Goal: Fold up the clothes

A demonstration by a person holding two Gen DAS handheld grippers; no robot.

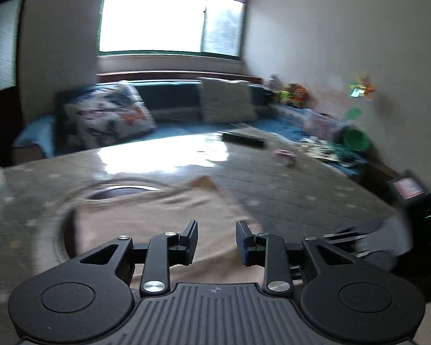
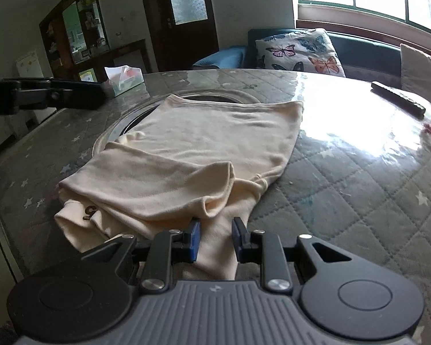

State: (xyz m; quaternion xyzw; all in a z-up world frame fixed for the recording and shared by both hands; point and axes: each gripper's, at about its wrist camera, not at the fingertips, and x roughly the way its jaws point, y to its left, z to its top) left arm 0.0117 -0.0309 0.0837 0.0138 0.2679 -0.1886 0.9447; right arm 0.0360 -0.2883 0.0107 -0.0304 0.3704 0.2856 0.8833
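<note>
Gripping a strip of the cream shirt (image 2: pixel 192 155) at lower centre, the right gripper (image 2: pixel 215 237) risks dragging the loose fold apart, since the left gripper (image 1: pixel 217 243) hangs narrowly parted, empty.

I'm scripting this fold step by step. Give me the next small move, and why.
Probably open the right gripper and let its pinched strip of the cream shirt drop. The left gripper stands open above the cloth, nothing between its jaws, and the folded-over side lies flat on the shirt.
</note>
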